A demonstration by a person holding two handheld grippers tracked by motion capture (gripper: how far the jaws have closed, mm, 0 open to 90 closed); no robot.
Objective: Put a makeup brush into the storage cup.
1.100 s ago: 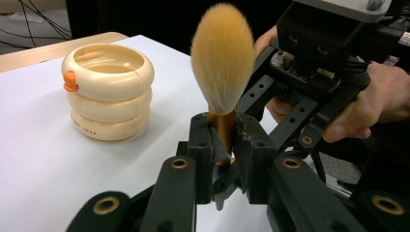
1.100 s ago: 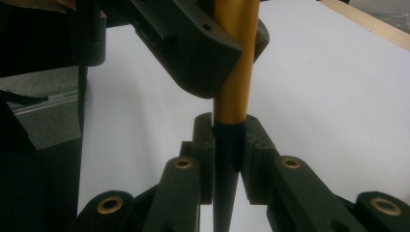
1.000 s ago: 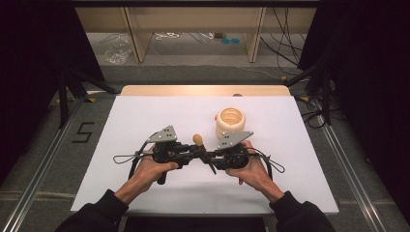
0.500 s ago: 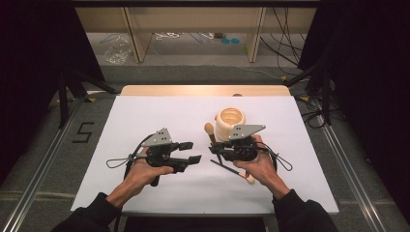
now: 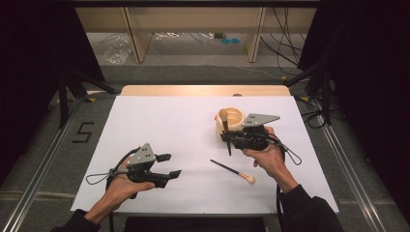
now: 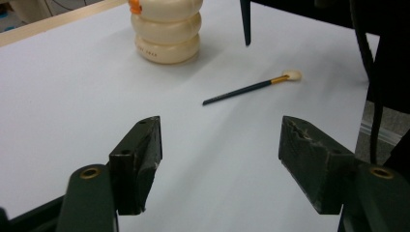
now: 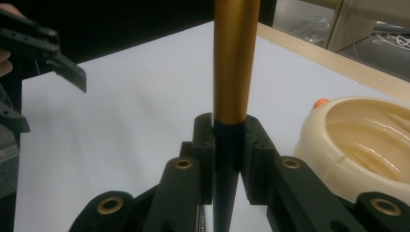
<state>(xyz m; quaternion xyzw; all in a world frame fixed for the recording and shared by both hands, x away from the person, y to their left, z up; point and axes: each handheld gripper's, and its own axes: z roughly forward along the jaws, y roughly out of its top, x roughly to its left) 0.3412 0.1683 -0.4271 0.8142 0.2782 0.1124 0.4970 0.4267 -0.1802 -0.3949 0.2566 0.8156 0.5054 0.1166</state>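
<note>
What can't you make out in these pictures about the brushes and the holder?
- Held brush: right gripper view, head cut off by the top edge.
- Holder: left gripper view, top cut off; base lettering too small to read.
- Right gripper: high view, its grip hidden by its own body.

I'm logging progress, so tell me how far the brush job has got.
Done: nothing sits in the cream holder yet. In hand: the right tongs are shut on a big brush, held upright at the holder's near rim. Left: a thin brush lies on the table. The left tongs have just been opening, with nothing between them.
</note>
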